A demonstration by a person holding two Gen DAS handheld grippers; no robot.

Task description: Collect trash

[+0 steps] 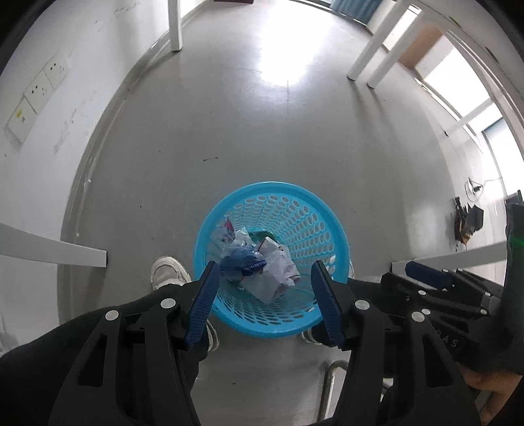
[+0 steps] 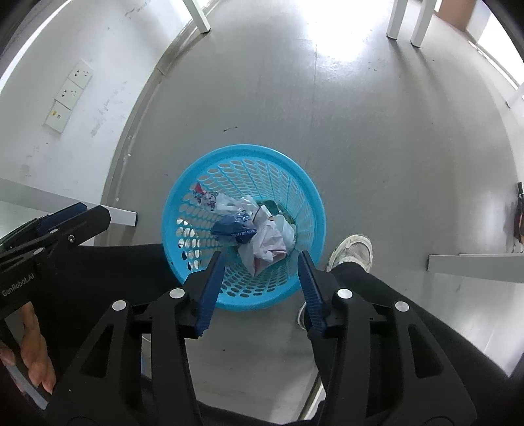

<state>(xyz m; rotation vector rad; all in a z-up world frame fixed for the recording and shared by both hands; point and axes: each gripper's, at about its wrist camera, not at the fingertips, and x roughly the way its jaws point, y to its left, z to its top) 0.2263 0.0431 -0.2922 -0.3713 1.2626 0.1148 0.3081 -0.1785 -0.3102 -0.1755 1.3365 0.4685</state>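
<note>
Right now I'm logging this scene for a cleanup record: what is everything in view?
Round perforated plastic basket: one, light blue, on the floor between the person's feet.
Crumpled trash in basket: several pieces; dark blue wrapper, white plastic bag, clear film.
Wall sockets: white panels, left wall.
Table legs: white, far end of the floor.
Vinyl floor: grey.
Sneakers: two, off-white, either side of the basket.
Left gripper: black, blue pads, open above the basket.
Right gripper: same, open.
</note>
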